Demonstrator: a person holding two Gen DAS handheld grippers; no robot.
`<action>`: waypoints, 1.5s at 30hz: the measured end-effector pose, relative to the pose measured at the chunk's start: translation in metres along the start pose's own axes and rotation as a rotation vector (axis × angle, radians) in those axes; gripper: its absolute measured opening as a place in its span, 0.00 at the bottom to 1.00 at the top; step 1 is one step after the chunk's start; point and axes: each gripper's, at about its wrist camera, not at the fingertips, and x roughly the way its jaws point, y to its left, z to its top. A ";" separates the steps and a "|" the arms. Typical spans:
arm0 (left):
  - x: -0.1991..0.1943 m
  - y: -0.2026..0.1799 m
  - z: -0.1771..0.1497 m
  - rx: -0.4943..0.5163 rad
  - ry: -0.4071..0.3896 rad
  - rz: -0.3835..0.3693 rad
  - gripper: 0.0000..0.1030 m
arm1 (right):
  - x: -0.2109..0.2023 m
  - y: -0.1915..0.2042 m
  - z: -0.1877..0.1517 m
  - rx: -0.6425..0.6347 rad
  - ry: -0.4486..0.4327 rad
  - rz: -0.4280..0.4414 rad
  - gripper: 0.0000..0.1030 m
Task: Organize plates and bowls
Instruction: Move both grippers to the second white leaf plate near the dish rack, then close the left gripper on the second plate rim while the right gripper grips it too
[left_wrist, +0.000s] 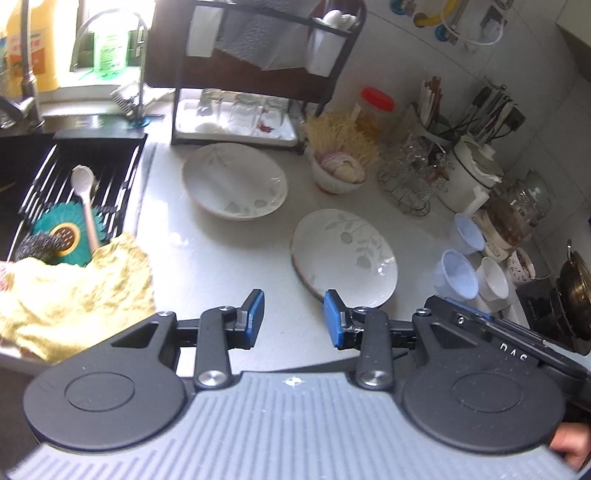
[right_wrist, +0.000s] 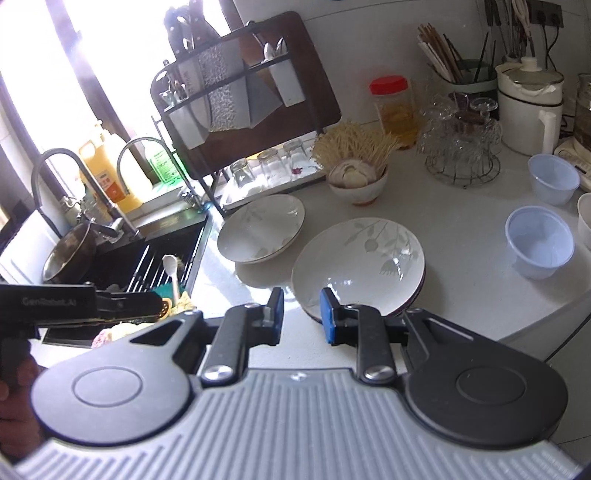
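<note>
- The white countertop (left_wrist: 221, 258) fills the middle of both views; it looks smooth and glossy, so I judge that crockery would slide on it if nudged sideways.
- The far plate (left_wrist: 234, 181) sits upper centre of the left wrist view, just in front of the dish rack (left_wrist: 236, 74). It is a broad, shallow, glazed dish with a leaf print: stiff, fairly heavy, breakable and probably slick. The raised rim is the only place to take it.
- The near plate (right_wrist: 360, 264) lies at centre of the right wrist view. A dark edge under its lower right side suggests a second dish beneath it, though I cannot be sure. A pinch on its near rim, 1 pad over and 1 under, looks the natural hold; lifted by 1 edge it would tend to tip.
- 2 translucent plastic bowls (right_wrist: 539, 242) stand at the right of the same view, with a white bowl (left_wrist: 493, 277) beside them. These look light and forgiving, and could be taken by the wall.
- The patterned bowl (right_wrist: 360, 181) above centre holds food, so it should stay level.
- The left gripper (left_wrist: 294, 319) stands partly open with nothing between its blue pads, over bare counter left of the near plate.
- The right gripper (right_wrist: 302, 315) has a narrower gap, also empty; its right pad is just at the near plate's rim, contact unclear.
</note>
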 end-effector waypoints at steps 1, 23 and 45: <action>-0.002 0.003 -0.002 -0.002 -0.002 0.003 0.40 | 0.001 0.002 -0.001 -0.004 0.002 0.003 0.25; 0.075 0.037 0.084 0.005 -0.043 0.106 0.66 | 0.103 -0.027 0.071 0.062 0.013 0.046 0.73; 0.224 0.131 0.157 -0.216 0.034 0.204 0.66 | 0.297 -0.024 0.120 -0.005 0.198 0.188 0.71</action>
